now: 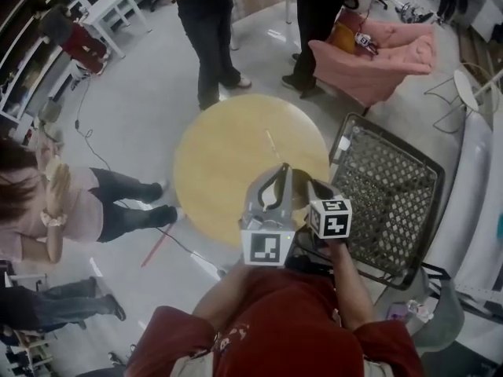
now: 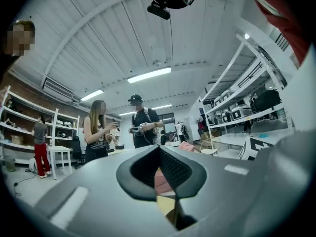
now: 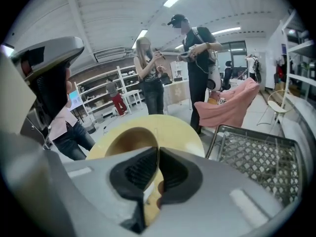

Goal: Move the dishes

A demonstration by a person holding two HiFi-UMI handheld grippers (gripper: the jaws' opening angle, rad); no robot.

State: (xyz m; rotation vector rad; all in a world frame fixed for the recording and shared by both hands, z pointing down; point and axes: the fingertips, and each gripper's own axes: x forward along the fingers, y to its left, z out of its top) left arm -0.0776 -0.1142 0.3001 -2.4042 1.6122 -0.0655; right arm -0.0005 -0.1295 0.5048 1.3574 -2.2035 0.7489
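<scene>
The right gripper (image 3: 158, 149) is clenched on the rim of a yellow dish with a darker tan hollow (image 3: 126, 142). From the right gripper view it looks like a shallow bowl, though only part of its curve shows. The rim runs straight in between the black ribbed pads (image 3: 140, 172), and the hollow lies to the left of the jaws, held above the near edge of the round pale-yellow wooden table (image 3: 173, 127). In the head view the same gripper (image 1: 310, 183) sits over the table's near right edge (image 1: 236, 155), its marker cube towards the person, and the dish is hidden behind the two tools.

The left gripper (image 1: 283, 167) is just beside it on the left, also over the near edge of the table. Its jaws are pressed together with nothing between them (image 2: 159, 149) — only slivers of yellow and pink show through the gap below the pads. It points almost level, out across the room.

A dark wire-mesh basket (image 1: 393, 203) stands just right of the table, and the right gripper view shows its grid bare (image 3: 261, 157). Beyond the table are a pink upholstered armchair (image 1: 377, 61) and two standing people (image 1: 204, 30) — another person in a pink top (image 1: 71, 203) is at the left.
</scene>
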